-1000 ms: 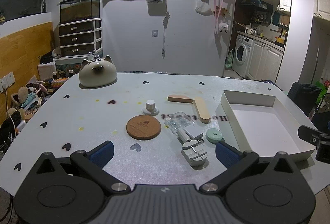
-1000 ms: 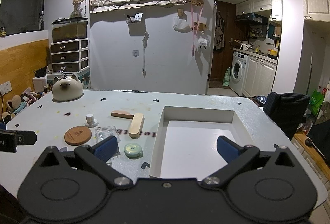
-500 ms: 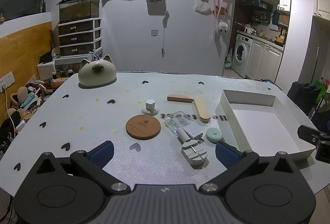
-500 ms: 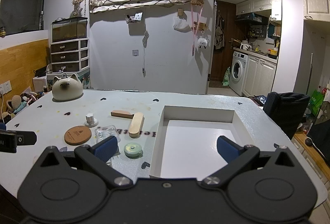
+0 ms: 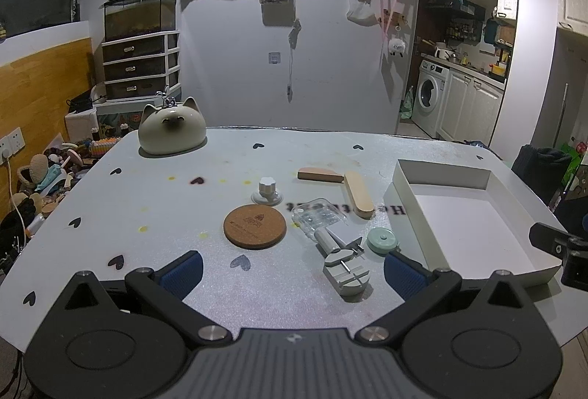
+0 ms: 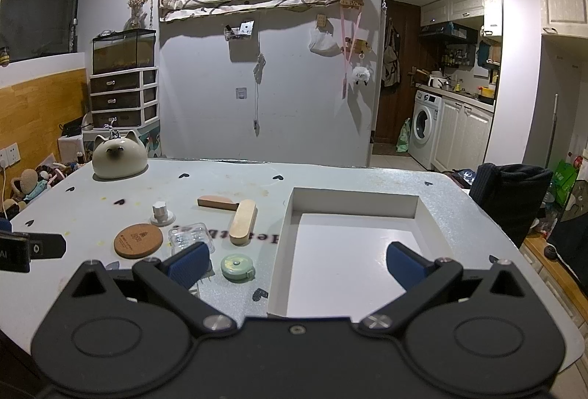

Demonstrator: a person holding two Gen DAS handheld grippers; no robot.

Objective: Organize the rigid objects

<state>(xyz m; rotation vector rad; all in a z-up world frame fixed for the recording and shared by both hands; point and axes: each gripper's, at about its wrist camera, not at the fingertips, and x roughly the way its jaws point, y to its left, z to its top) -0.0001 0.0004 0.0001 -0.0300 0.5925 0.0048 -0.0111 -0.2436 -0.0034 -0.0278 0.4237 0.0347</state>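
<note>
Oddly, table [image 5: 147, 200] lettering reads reversed, illegible; both tools [image 5: 292, 264] [image 6: 299, 261] gape wide, empty.

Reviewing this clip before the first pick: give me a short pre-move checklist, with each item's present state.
1. Left gripper open, holding nothing: ok.
2. Right gripper open, holding nothing: ok.
3. White rectangular cardboard tray holds nothing: ok.
4. Round mint-green tape measure lies apart from the tray: ok.
5. Round cork coaster lies flat, uncovered: ok.
6. Grey watch-link tool touching the clear plastic case: cannot tell.
</note>
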